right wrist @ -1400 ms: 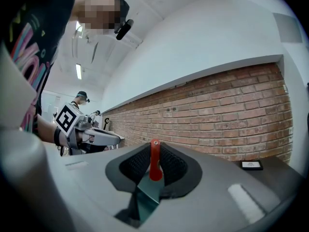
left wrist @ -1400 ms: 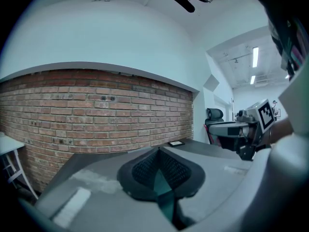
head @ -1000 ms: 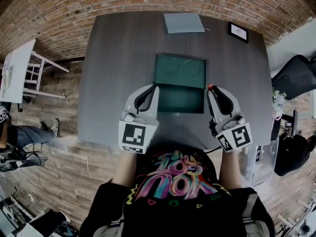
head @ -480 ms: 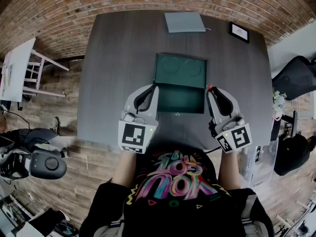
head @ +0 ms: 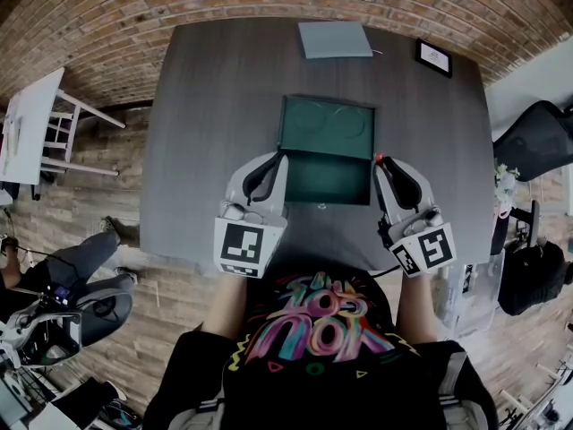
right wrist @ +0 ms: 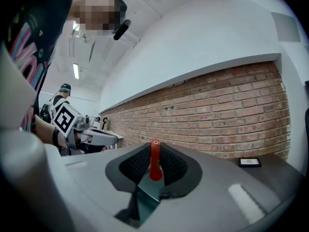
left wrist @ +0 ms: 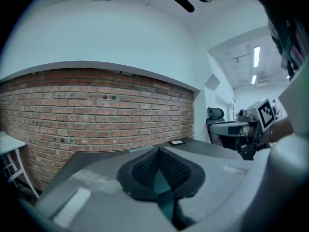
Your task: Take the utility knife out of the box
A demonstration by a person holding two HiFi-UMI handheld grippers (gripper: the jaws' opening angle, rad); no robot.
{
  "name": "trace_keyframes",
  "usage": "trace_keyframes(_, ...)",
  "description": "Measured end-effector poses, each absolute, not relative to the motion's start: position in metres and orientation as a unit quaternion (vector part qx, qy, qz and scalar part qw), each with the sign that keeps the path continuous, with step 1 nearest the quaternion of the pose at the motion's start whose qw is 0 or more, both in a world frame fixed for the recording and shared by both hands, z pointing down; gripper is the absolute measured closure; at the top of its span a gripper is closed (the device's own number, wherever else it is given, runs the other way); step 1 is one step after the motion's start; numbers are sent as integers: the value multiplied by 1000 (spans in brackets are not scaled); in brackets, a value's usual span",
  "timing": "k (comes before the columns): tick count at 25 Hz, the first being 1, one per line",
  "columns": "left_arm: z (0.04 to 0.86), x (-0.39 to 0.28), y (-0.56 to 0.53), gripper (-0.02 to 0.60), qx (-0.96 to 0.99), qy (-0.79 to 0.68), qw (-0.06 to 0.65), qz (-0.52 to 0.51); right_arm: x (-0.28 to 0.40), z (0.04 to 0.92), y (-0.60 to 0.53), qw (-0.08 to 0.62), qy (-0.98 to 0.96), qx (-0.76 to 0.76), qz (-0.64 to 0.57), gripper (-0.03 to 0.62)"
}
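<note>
At the right wall of the open box, level with its hinge, the right gripper has its jaws closed on the utility knife. A thin red piece stands upright between the two pads, and the rest of the body I cannot see. So the knife is not inside the box, whose bottom looks bare; it is just beside the right wall, in the grip. The left gripper is at the opposite, left wall of the box, its pads pressed together with nothing visible between them. I judge that the coming move belongs to the right hand: carry the knife away from the box, while the left may only steady it.
</note>
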State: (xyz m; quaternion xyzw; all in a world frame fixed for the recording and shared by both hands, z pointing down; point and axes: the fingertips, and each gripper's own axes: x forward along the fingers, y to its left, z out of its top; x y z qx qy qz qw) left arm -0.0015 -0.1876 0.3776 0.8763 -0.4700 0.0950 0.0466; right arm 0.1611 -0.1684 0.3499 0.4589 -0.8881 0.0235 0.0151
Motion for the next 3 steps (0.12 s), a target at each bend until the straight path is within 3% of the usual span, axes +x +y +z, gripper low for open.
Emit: trace_keyframes(3,378,-4,-189,581,877,-469,45,94,158,351,-169,16,-888,460,22,537)
